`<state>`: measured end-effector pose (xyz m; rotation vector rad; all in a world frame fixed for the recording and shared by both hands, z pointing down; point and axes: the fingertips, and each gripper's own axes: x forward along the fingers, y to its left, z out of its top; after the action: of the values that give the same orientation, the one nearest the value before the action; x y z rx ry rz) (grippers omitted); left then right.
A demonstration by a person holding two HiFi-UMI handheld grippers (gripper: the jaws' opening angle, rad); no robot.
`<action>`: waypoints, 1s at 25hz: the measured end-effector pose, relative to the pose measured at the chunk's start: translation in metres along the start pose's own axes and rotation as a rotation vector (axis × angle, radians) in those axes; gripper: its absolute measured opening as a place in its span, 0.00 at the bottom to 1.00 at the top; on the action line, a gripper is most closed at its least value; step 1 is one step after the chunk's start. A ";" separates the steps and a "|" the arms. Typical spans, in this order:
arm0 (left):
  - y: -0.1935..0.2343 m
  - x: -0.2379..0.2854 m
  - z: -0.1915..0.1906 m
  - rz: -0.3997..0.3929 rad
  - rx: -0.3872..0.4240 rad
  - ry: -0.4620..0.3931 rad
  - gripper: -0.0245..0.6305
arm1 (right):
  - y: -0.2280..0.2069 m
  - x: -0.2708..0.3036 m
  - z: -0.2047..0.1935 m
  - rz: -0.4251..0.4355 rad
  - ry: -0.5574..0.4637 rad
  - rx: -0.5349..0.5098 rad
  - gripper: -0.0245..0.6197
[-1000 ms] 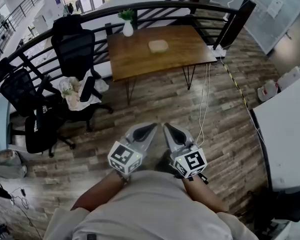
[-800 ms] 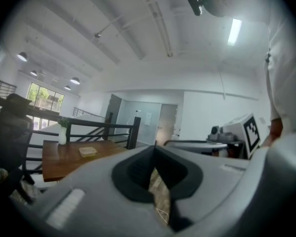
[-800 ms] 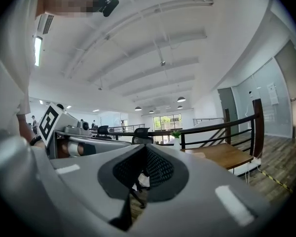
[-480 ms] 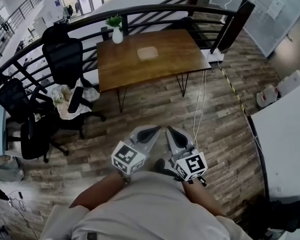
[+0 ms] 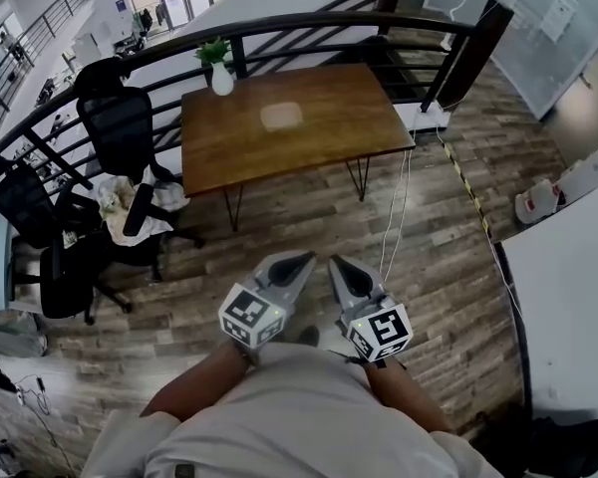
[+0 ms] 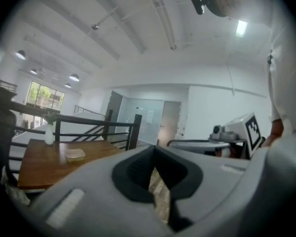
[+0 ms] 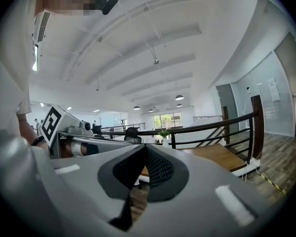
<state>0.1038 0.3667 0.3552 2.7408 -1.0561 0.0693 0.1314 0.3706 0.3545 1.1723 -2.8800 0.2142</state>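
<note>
Wood floor (image 5: 309,217) under head view: left tool (image 5: 297,260) and right tool (image 5: 337,262) at the waist, tabletop (image 5: 319,142) well ahead, larger than a second ago | left gripper view: jaws together, empty, dish (image 6: 75,154) on tabletop | right gripper view: jaws together, empty, tabletop ahead-right.

- A wooden table (image 5: 329,122) stood against a curved black railing (image 5: 309,23).
- A white vase (image 5: 221,78) with a green plant sat on the table's far left corner.
- Black office chairs (image 5: 120,122) stood left of the table, one of them holding a crumpled cloth (image 5: 120,195).
- A white cable (image 5: 405,207) trailed over the plank floor (image 5: 309,217).
</note>
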 end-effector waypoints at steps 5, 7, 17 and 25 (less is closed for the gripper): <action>0.013 0.024 0.001 0.001 -0.005 0.001 0.04 | -0.026 0.013 0.003 -0.002 0.000 0.008 0.05; 0.019 0.030 0.003 0.000 0.002 0.000 0.04 | -0.032 0.019 0.002 0.004 0.000 0.006 0.05; 0.077 0.064 0.015 -0.004 -0.007 -0.006 0.04 | -0.066 0.070 0.003 0.005 0.016 0.010 0.05; 0.159 0.080 0.030 -0.006 -0.022 -0.005 0.04 | -0.092 0.147 0.009 -0.009 0.032 0.011 0.05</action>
<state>0.0559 0.1927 0.3624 2.7257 -1.0443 0.0495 0.0905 0.2020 0.3673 1.1729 -2.8493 0.2464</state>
